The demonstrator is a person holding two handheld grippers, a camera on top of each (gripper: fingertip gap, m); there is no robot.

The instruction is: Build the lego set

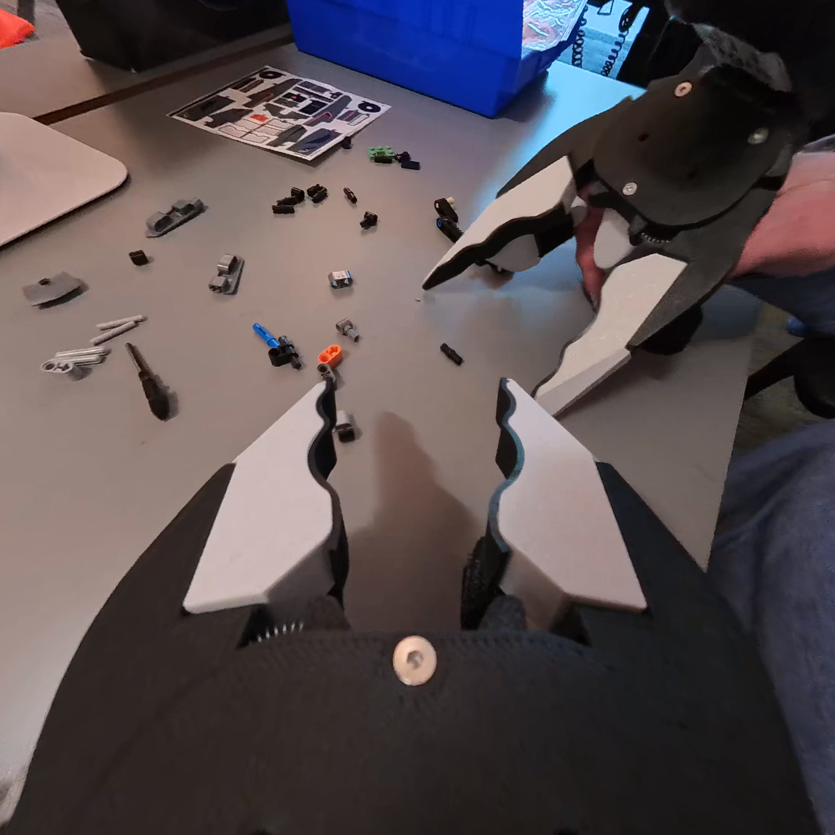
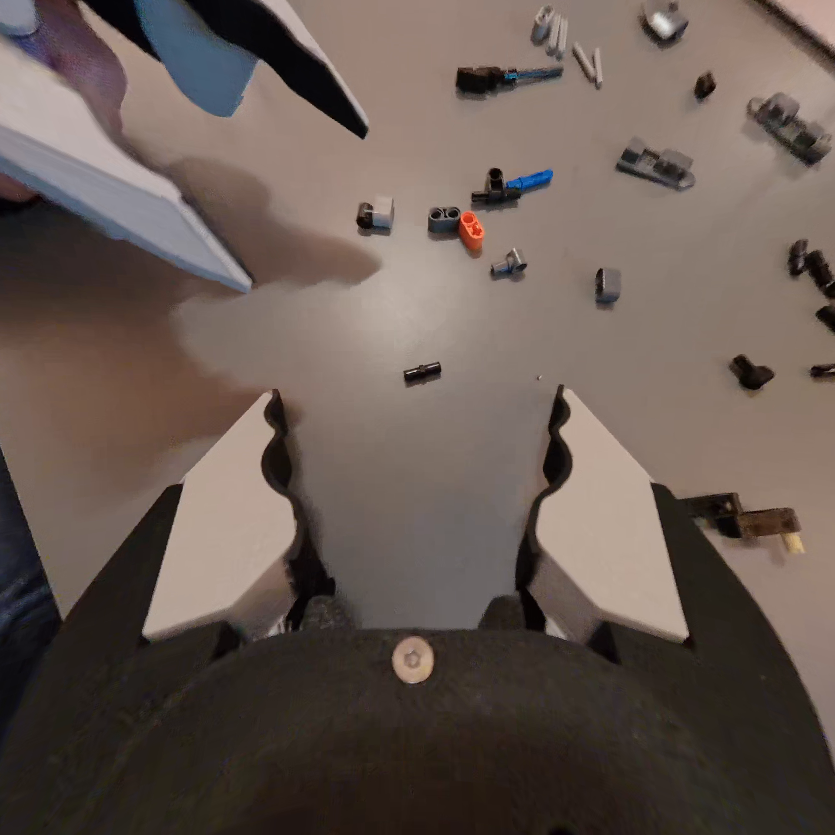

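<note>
Both grippers hung over the grey tabletop [image 2: 406,474] with their jaws spread apart and nothing between them. Judged from the right wrist view, the coming move turned on the short black plastic connector pin [image 2: 421,373]: it lay on the table just ahead of the right gripper [image 2: 418,391], slightly left of the midline between the tips, with its long axis running across the gap, roughly from one fingertip toward the other. A straight push forward would probably meet it end-on at both jaws, so a turn of the wrist seemed called for. The right gripper looked much the nearer of the 2.

Going left to right in the left wrist view, pale grey axle rods [image 1: 118,326] lay beside a long black shaft piece [image 1: 149,386]; next came a blue pin plugged into a black connector [image 1: 276,344], then an orange 2-hole oval link [image 1: 330,354] touching a dark grey 2-hole link [image 1: 326,370]. The left gripper [image 1: 415,384] hovered just behind these, its left tip close to a small grey-and-black block [image 1: 346,427]. Right of centre, the same pin [image 1: 451,353] lay with bare table around it. Farther back lay a printed sticker sheet [image 1: 280,110] and a blue plastic bin [image 1: 420,49], well clear of the reach.
</note>
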